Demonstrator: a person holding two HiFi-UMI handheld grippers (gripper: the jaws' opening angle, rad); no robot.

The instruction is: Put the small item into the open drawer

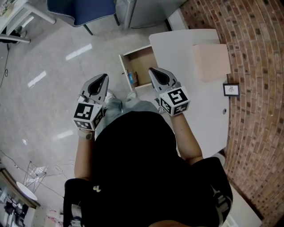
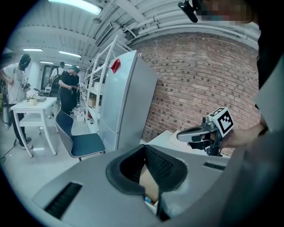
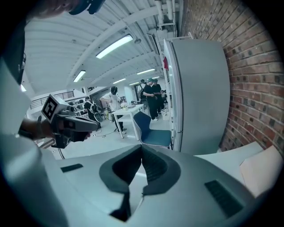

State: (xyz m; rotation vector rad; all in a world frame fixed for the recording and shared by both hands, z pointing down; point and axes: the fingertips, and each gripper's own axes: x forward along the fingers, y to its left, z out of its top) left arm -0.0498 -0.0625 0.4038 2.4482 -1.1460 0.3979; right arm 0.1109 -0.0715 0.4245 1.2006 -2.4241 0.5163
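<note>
The open drawer (image 1: 141,62) juts out from the white cabinet (image 1: 186,57), showing its brown floor. A small blue item (image 1: 132,78) lies inside it near the front left corner. I see the same item (image 2: 147,199) through the gap under my left jaws. My left gripper (image 1: 105,76) hovers just left of the drawer, jaws shut with nothing between them. My right gripper (image 1: 152,70) is over the drawer's right side, also shut and empty. Each gripper shows in the other's view: the right gripper (image 2: 179,135) and the left gripper (image 3: 95,126).
A beige box (image 1: 211,61) and a small framed picture (image 1: 231,90) lie on the cabinet top. A brick wall (image 1: 257,88) runs along the right. Beyond the drawer stand a grey fridge (image 2: 126,97) and a blue chair (image 1: 82,9). Several people stand far off by a white table (image 2: 33,106).
</note>
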